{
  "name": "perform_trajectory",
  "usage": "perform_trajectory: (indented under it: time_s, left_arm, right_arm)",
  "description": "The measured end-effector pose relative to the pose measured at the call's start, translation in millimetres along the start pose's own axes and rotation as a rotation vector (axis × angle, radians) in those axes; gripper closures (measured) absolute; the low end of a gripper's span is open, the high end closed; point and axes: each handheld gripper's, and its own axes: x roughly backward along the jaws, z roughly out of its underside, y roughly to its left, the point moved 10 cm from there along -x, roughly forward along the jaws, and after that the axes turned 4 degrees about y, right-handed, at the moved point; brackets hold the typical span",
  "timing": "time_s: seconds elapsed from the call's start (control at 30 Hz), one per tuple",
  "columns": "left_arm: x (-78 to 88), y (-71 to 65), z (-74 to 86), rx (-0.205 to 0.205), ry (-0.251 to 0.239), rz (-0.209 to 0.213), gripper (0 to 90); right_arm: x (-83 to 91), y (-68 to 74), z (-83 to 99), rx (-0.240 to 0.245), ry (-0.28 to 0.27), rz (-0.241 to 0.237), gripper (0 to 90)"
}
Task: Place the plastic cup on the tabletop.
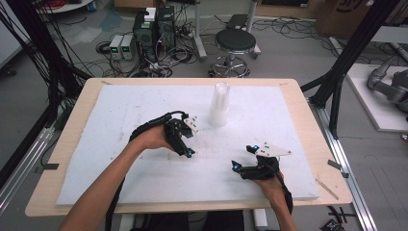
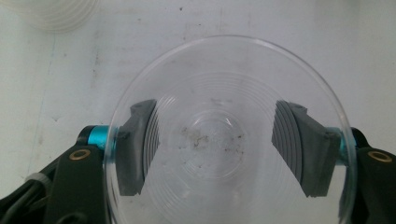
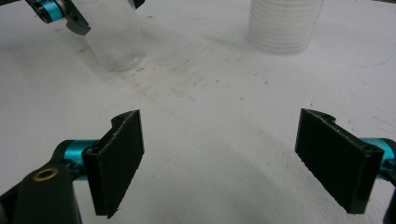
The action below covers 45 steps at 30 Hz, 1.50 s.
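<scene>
- On the white foam board (image 1: 120, 144) covering the desk (image 1: 57, 163), a stack of clear plastic cups (image 1: 219, 105) stood upside-down near the far middle; the same stack appeared at the top of the right gripper view (image 3: 285, 25).
- The left gripper (image 1: 185, 144) was held just near-left of that stack, its fingers (image 2: 137, 147) set on either side of a single clear cup (image 2: 229, 135); seen through the cup's open mouth, both grey pads lay against the outside wall, so the fingers were judged to be pinching the cup.
- In the right gripper view the single cup (image 3: 116, 42) stood with its base at the board, well apart from the stack; whether the base rested fully on the board could not be told.
- The right gripper (image 1: 245, 159) lay toward the near right of the board, its fingers (image 3: 119, 161) spread wide with nothing between them.
- Step in hand, as judged: placing one cup, separated from the stack, upright on the board.
- Recommended practice: keep the squeeze light, since a thin wall of this kind would likely buckle; bring the base flat onto the board before letting go; spread the fingers evenly and lift straight away so that neither pad drags the rim; keep the idle gripper clear of both cup and stack.
</scene>
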Motion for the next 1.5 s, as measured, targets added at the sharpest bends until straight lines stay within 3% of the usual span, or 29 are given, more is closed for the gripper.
perform_trajectory:
  time_s: [0.07, 0.1, 0.13, 0.27, 0.3, 0.53, 0.8, 0.83, 0.9, 1.0, 1.2, 1.27, 1.37, 1.4, 1.43, 1.5]
  left_arm:
    - [-0.7, -0.2, 0.0, -0.005, -0.002, -0.002, 27.5]
    - [-4.2, -2.5, 2.1, -0.004, 0.003, 0.014, 22.4]
    - [-6.1, -1.4, 3.0, -0.001, 0.007, 0.002, 14.8]
    - [-9.4, 1.1, 5.6, 0.01, 0.017, -0.01, 10.6]
    - [-8.3, 0.5, 3.0, 0.017, -0.005, -0.005, 7.0]
    - [-5.0, 0.5, 6.6, 0.028, 0.003, -0.008, 7.0]
    - [8.6, -3.3, 19.6, 0.069, -0.037, 0.002, 6.7]
    - [14.3, -3.7, 27.1, 0.09, -0.062, -0.024, 6.7]
    - [17.2, -5.1, 31.4, 0.095, -0.069, -0.029, 6.7]
    - [29.7, -12.5, 50.3, 0.139, -0.138, -0.06, 6.8]
    - [50.9, -26.5, 83.0, 0.232, -0.32, -0.171, 6.8]
    - [55.2, -30.6, 95.3, 0.281, -0.375, -0.218, 6.8]
    - [61.7, -34.0, 113.5, 0.344, -0.451, -0.268, 6.8]
    - [61.7, -34.0, 113.5, 0.344, -0.451, -0.268, 6.8]
    - [66.7, -35.8, 121.9, 0.392, -0.522, -0.296, 6.8]
    - [69.9, -37.6, 128.8, 0.427, -0.571, -0.324, 6.8]
  right_arm:
    - [0.0, 0.1, -0.1, -0.001, 0.0, -0.001, 15.2]
    - [0.0, 0.0, 0.1, -0.001, 0.001, 0.0, 15.2]
    - [-0.1, -0.2, 0.0, 0.0, 0.001, 0.002, 15.2]
    - [-0.2, -0.6, 0.1, 0.0, 0.001, 0.003, 15.2]
    - [-0.2, -0.4, 0.1, -0.003, 0.002, 0.0, 15.2]
    - [-0.2, -0.5, 0.1, -0.008, 0.002, -0.006, 15.2]
    - [2.4, -0.8, -1.1, -0.016, -0.021, -0.013, 15.2]
    - [2.0, -1.2, -0.9, -0.024, -0.018, -0.018, 15.2]
    - [2.1, -1.4, -0.9, -0.024, -0.02, -0.021, 15.2]
    - [3.4, -1.2, -1.6, -0.022, -0.031, -0.021, 15.2]
    - [4.9, -0.7, -2.2, -0.022, -0.045, -0.021, 15.2]
    - [5.5, -1.4, -2.7, -0.02, -0.053, -0.017, 15.2]
    - [6.8, -1.7, -3.1, -0.021, -0.065, -0.005, 15.2]
    - [6.8, -1.7, -3.1, -0.021, -0.065, -0.005, 15.2]
    - [8.2, -1.6, -3.6, -0.019, -0.076, 0.004, 15.2]
    - [8.8, -2.7, -4.4, -0.015, -0.088, 0.01, 15.2]
